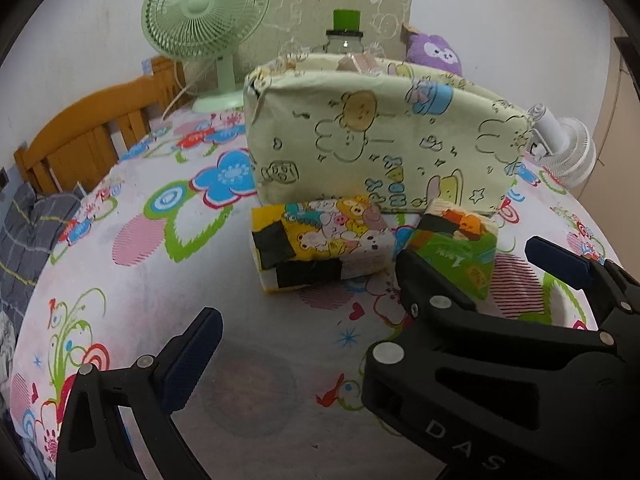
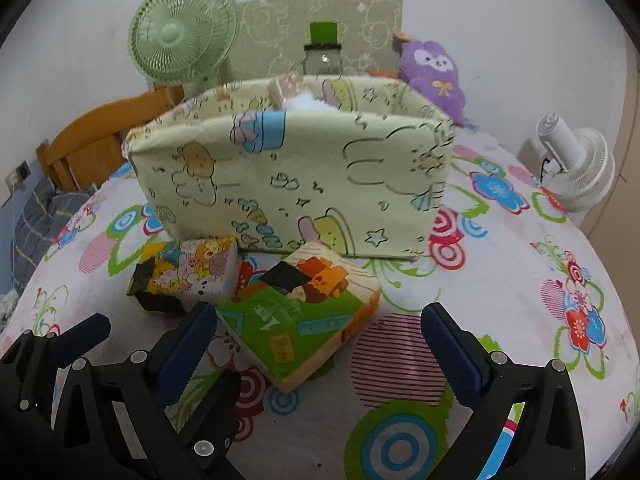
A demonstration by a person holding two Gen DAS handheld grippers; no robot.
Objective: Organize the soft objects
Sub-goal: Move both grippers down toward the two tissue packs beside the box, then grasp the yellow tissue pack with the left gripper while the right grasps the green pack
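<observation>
A green and orange tissue pack (image 2: 296,320) lies tilted on the flowered cloth in front of a pale green fabric box (image 2: 292,176). My right gripper (image 2: 320,340) is open, with the pack lying loose between its fingers. The left wrist view shows this gripper (image 1: 480,264) straddling the same pack (image 1: 460,248). A yellow cartoon tissue pack (image 1: 320,240) lies to the left, against the box (image 1: 380,140). My left gripper (image 1: 320,344) is open and empty, short of that pack. Its right finger is hidden behind the right gripper. A pinkish pack (image 2: 288,86) sticks out of the box.
A purple plush toy (image 2: 434,72), a bottle with a green cap (image 2: 322,52) and a green fan (image 2: 182,36) stand behind the box. A white fan (image 2: 576,168) sits at the table's right edge. A wooden bed frame (image 1: 80,136) is at the left.
</observation>
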